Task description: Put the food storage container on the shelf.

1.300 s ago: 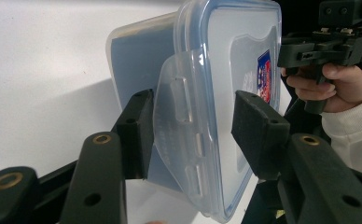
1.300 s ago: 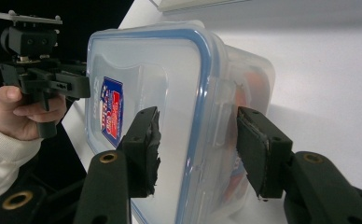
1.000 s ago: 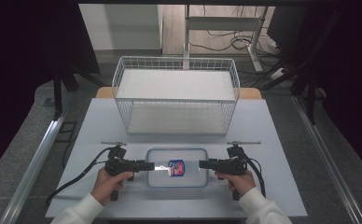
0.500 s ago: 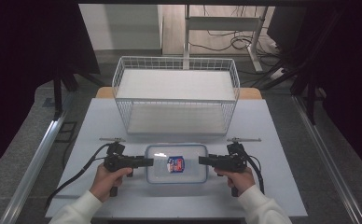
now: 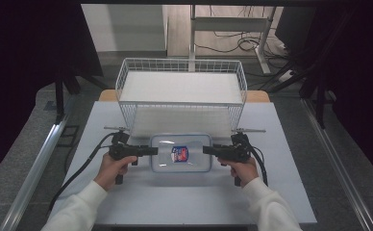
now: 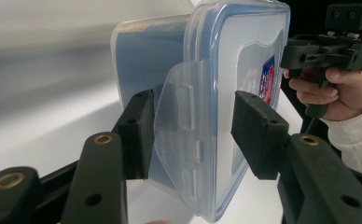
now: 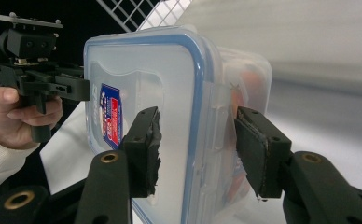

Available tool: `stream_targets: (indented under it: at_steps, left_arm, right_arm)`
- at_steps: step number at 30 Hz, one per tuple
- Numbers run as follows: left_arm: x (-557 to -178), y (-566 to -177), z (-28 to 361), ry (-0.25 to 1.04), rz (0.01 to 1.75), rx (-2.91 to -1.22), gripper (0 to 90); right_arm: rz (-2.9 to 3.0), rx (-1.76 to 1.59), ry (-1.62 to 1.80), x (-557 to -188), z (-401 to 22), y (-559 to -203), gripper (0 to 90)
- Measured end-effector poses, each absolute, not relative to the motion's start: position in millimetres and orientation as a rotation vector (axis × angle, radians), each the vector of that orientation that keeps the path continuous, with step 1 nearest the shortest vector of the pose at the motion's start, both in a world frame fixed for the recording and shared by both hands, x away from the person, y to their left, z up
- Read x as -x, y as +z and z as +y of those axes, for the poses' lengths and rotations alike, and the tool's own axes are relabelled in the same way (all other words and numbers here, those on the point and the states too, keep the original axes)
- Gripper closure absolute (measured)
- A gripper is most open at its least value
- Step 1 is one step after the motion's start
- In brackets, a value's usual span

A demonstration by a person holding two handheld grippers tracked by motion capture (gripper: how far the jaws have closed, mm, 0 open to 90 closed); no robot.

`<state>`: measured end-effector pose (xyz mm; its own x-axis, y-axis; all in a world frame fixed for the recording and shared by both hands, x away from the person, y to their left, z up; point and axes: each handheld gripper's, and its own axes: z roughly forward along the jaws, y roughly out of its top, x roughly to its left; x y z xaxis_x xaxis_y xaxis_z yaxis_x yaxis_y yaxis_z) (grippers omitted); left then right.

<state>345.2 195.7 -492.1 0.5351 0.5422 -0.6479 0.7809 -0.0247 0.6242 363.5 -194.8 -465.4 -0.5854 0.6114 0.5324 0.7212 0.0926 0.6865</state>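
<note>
The clear box (image 5: 180, 153) has moved away from the table's (image 5: 184, 202) near edge, closer to the wire basket (image 5: 180, 91). The left gripper (image 5: 148, 150) and right gripper (image 5: 208, 149) point at each other, each clamped on one end of the box, wrists level.

The left gripper (image 6: 191, 135) has its fingers (image 6: 256, 133) straddling the plastic container's (image 6: 235, 70) side latch (image 6: 181, 116).

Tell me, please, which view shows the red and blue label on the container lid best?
The high view: the label faces it squarely. The right gripper view shows it obliquely; the left gripper view shows it as an edge-on sliver.
</note>
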Motion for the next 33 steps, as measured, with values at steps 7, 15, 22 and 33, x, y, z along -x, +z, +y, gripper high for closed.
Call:
stream_targets:
  at_steps: [7,15,22,33]
  left_arm:
    - [-370,-492,203,-0.26,1.122,-1.68,50.5]
    - [-391,-498,203,-0.241,1.141,-1.691,50.0]
    - [-396,-507,200,-0.24,1.135,-1.694,49.3]
    - [-403,-513,197,-0.228,1.235,-1.597,47.9]
  right_arm:
    - [-2.237,1.362,-1.551,-386,-189,-466,51.1]
    - [-2.213,1.361,-1.555,-414,-187,-477,51.0]
    - [-2.2,1.41,-1.527,-417,-187,-483,50.1]
    - [-2.147,1.544,-1.56,-423,-181,-492,45.8]
